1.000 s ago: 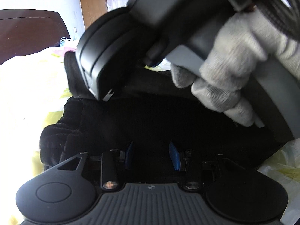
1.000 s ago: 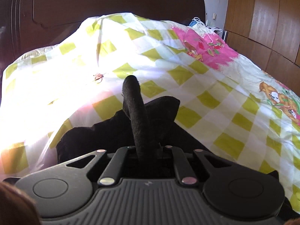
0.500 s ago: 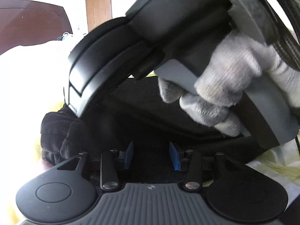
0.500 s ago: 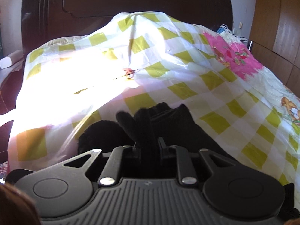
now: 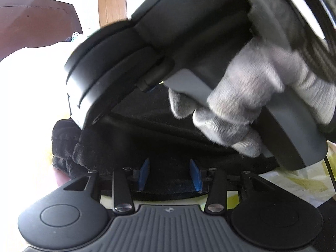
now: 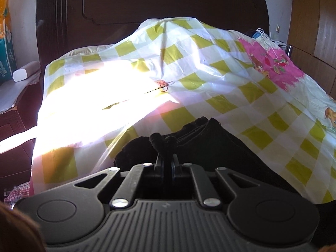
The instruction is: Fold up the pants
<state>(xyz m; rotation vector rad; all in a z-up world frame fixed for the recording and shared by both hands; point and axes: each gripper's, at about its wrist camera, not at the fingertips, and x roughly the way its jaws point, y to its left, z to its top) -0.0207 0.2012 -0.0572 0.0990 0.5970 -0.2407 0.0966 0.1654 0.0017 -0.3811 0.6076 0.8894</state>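
Here the right gripper (image 6: 167, 163) is clenched on a raised fold of the black pants (image 6: 210, 147), its two fingers pressed together with a dark ridge of cloth standing up between them. In the left wrist view the same right gripper (image 5: 117, 79) hangs over the garment, gripped by a hand in a pale grey knit glove (image 5: 241, 105), its nose low at the cloth's far left edge. The left gripper (image 5: 169, 174) sits released, its blue fingertips (image 5: 143, 174) spread apart with the dark cloth of the pants (image 5: 168, 138) lying between and beyond them; whether the pads touch the fabric cannot be told. The pants lie bunched on the bed near its near edge, the crumpled, gathered end toward the left of the left wrist view and a flatter panel stretching right under the gloved hand. Under them spreads a bed cover (image 6: 210, 84) of white and yellow-green checks, with a bright pink cartoon patch (image 6: 273, 65) toward the far right corner of the bed. Strong sunlight washes out the cover's left side. A small tangle of reddish thread (image 6: 162, 85) rests on the cover past the pants, well apart from them. Behind the bed rises a dark wooden headboard (image 6: 168, 6), and wood-panelled doors (image 6: 315, 21) stand at the right.
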